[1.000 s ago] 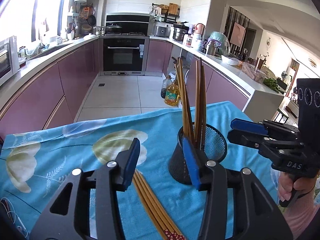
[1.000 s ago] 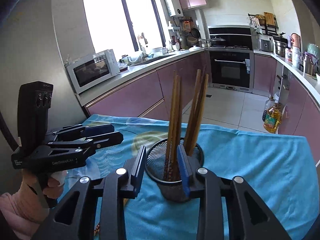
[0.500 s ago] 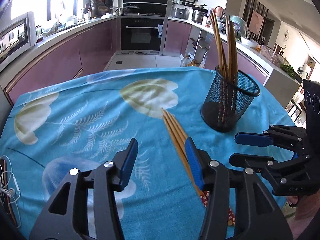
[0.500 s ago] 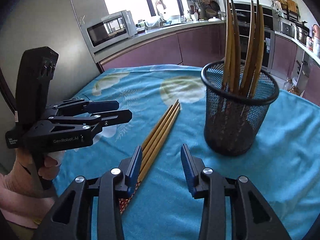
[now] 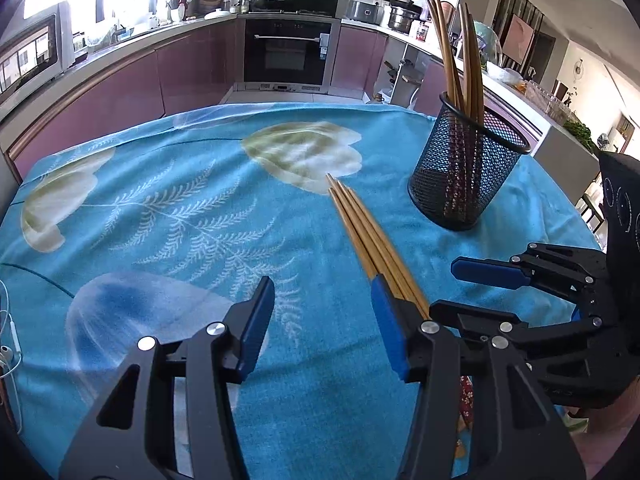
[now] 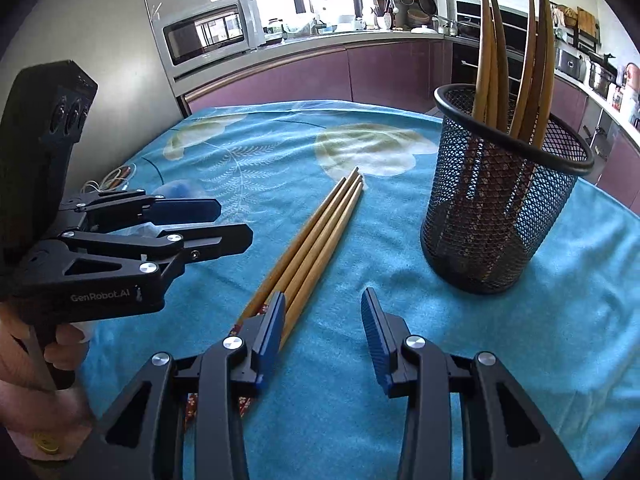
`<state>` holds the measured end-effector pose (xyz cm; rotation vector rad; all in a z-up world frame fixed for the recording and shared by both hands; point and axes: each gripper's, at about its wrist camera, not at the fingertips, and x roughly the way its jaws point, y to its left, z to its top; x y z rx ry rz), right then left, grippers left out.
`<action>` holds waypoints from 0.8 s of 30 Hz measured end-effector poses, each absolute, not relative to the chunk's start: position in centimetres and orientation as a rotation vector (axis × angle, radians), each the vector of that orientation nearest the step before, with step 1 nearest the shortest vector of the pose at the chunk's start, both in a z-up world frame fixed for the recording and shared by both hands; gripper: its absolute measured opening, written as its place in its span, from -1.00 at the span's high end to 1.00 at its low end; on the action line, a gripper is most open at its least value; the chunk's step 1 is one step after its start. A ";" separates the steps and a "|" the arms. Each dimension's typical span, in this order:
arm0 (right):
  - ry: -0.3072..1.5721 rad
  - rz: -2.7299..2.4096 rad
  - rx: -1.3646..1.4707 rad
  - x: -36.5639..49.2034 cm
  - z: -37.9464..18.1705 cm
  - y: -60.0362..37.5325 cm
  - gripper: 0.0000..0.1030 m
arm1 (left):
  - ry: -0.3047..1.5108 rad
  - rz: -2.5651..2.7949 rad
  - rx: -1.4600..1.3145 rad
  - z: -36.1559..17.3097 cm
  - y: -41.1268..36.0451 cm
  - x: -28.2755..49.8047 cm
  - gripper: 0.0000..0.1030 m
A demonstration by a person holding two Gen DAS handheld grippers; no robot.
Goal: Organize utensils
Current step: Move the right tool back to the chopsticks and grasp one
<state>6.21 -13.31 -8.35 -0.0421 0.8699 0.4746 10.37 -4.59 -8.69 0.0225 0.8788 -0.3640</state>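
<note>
Left wrist view. Left gripper [image 5: 322, 320] low over the blue flowered tablecloth [image 5: 180, 208], jaws parted with nothing between the blue pads; they have just been spreading a little. A bundle of loose chopsticks [image 5: 360, 228] lies flat on the cloth, tips pointing away from the camera, thicker patterned ends running under the gripper's right finger [image 5: 386, 328]. The bundle lies outside the jaw gap, just past that finger. Black mesh holder [image 5: 468, 176] stands upright on the cloth beyond and to the right of the bundle, apart from it, with several chopsticks standing in it, leaning on the rim. Right gripper [image 5: 472, 292] enters from the right edge, jaws parted, near the bundle's thick ends; contact cannot be told. White earphone cable [image 5: 10, 344] at the left edge of the cloth.

Right wrist view. Right gripper [image 6: 324, 320] also low over the tablecloth [image 6: 540, 320], jaws released and empty; they too have just been widening. The loose chopsticks [image 6: 320, 236] run diagonally, tips toward the far side, thick ends passing beneath the left finger [image 6: 272, 328], outside the gap. Mesh holder [image 6: 500, 200] upright at the right, near the bundle but not touching. Left gripper [image 6: 236, 224] comes in from the left, held by a hand [image 6: 36, 360], jaws apart, empty. Microwave [image 6: 208, 36] on the counter behind.
</note>
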 end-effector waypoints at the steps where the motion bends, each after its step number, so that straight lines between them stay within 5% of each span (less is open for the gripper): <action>1: 0.871 0.473 -0.045 6.3 -8.4 -13.3 0.27 | 0.881 -0.365 0.023 -8.8 -4.6 10.4 0.03; 24: 0.885 0.453 -0.061 6.7 -8.5 -12.9 0.27 | 0.909 -0.390 0.066 -9.7 -6.3 10.7 0.01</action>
